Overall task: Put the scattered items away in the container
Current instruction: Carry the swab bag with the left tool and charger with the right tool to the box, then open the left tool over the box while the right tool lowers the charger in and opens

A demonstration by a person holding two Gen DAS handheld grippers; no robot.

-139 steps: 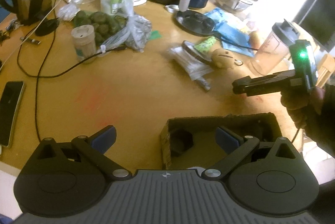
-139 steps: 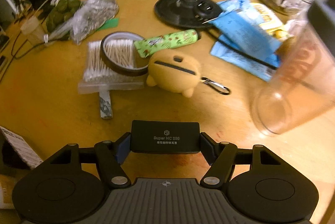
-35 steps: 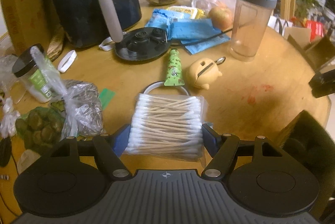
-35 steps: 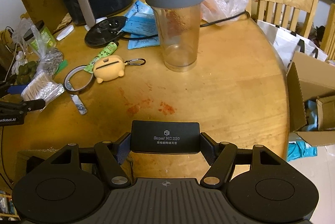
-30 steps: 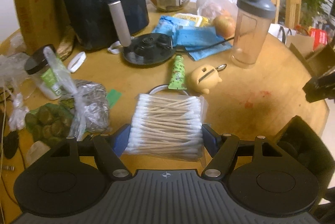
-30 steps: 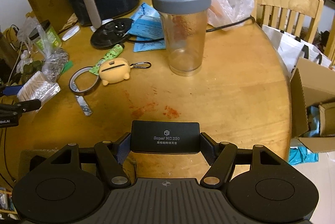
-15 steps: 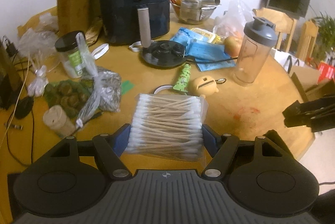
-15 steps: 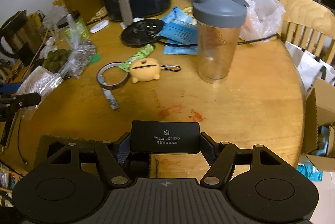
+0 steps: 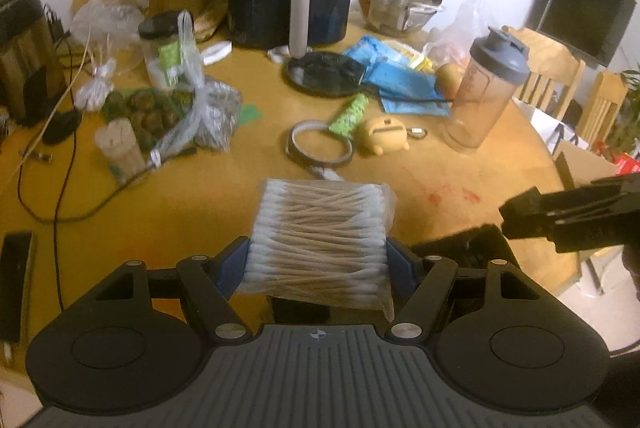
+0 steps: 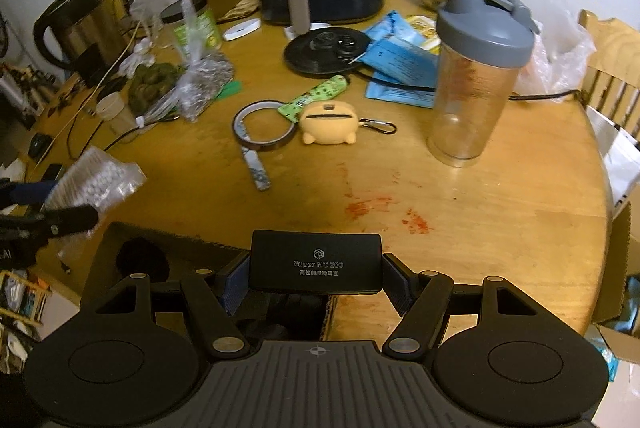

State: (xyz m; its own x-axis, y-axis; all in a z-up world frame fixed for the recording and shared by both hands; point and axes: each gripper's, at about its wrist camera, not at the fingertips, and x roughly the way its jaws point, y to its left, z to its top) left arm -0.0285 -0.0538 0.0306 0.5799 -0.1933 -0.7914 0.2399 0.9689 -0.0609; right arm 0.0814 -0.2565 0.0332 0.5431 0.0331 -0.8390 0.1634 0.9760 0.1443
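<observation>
Between the left tongs point(image 9: 318, 264), cotton swab pack point(image 9: 320, 244) lies flat, swabs crosswise

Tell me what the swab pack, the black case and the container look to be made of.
Swab pack: thin clear plastic film, glossy and crinkled; the sticks look like wood or paper, tips like cotton. Black case: matte, rigid, likely plastic or coated card, with printed lettering. Container: brown cardboard, judging by its raw edge, with a dark inside.

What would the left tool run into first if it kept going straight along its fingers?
Probably the tape ring on the table. The left tool, shut on the cotton swab pack, points that way, though its height above the table is unclear.
</observation>
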